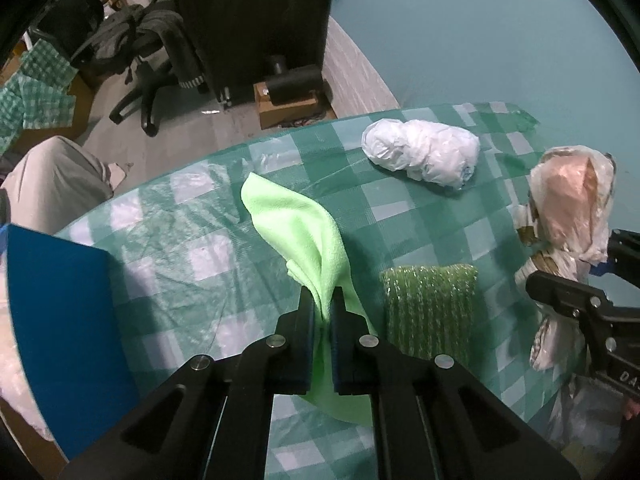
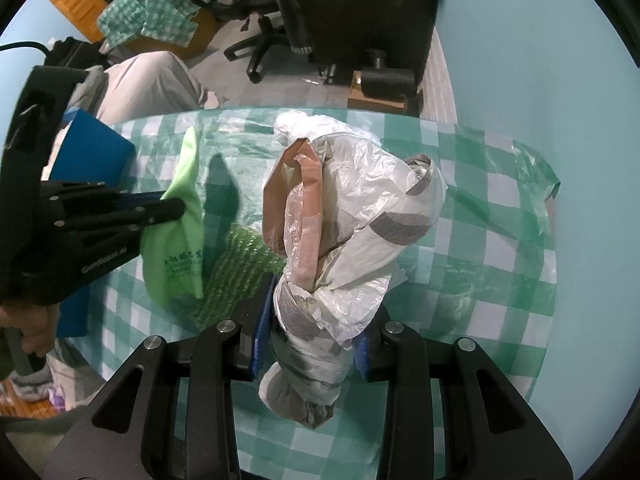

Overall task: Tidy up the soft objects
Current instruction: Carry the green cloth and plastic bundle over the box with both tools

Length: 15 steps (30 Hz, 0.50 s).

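My left gripper (image 1: 322, 300) is shut on a light green cloth (image 1: 304, 232) and holds it above the green checked table (image 1: 168, 248); the cloth (image 2: 182, 240) also shows at the left of the right wrist view, pinched by the left gripper (image 2: 176, 210). My right gripper (image 2: 316, 336) is shut on a bundle of crumpled plastic bags (image 2: 352, 216), white, grey and tan, held upright above the table; it shows at the right of the left wrist view (image 1: 572, 208). A green scrubbing sponge (image 1: 430, 308) lies on the table between the grippers. A white crumpled bag bundle (image 1: 424, 152) lies farther back.
A blue box (image 1: 60, 316) stands at the table's left edge. Beyond the table are an office chair (image 1: 136, 60), a dark cabinet (image 1: 252, 20) and a cardboard box on the floor (image 1: 288, 108). The teal wall (image 1: 480, 40) borders the table's right side.
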Tool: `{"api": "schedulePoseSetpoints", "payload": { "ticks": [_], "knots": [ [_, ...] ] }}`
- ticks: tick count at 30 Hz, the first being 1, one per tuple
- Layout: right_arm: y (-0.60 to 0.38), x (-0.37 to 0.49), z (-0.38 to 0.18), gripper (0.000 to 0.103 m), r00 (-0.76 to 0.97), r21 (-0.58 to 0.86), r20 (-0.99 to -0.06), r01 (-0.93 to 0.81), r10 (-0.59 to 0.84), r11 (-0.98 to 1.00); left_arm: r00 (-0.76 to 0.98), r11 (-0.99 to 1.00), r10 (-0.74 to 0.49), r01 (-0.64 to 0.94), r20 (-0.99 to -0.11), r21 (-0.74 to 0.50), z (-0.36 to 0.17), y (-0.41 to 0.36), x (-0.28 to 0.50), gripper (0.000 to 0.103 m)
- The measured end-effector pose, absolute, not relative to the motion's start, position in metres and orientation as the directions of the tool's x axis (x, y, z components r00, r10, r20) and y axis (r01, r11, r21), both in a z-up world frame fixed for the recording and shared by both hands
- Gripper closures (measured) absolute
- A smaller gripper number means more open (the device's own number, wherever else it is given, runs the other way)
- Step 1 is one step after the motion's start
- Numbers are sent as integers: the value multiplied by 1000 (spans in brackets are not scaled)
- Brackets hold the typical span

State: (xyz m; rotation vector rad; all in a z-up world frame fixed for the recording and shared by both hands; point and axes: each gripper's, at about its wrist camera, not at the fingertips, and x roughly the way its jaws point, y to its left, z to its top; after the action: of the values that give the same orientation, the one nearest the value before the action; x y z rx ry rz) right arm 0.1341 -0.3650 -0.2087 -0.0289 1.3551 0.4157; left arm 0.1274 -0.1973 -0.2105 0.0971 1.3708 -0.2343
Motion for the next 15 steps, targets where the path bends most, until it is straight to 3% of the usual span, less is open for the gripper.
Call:
{"api": "schedulePoseSetpoints", "payload": {
  "ticks": [15],
  "knots": [
    [-350, 123, -173, 70, 164, 204, -946, -373, 281, 905, 251, 974, -126, 213, -960, -73, -162, -174, 97, 96]
  ]
}}
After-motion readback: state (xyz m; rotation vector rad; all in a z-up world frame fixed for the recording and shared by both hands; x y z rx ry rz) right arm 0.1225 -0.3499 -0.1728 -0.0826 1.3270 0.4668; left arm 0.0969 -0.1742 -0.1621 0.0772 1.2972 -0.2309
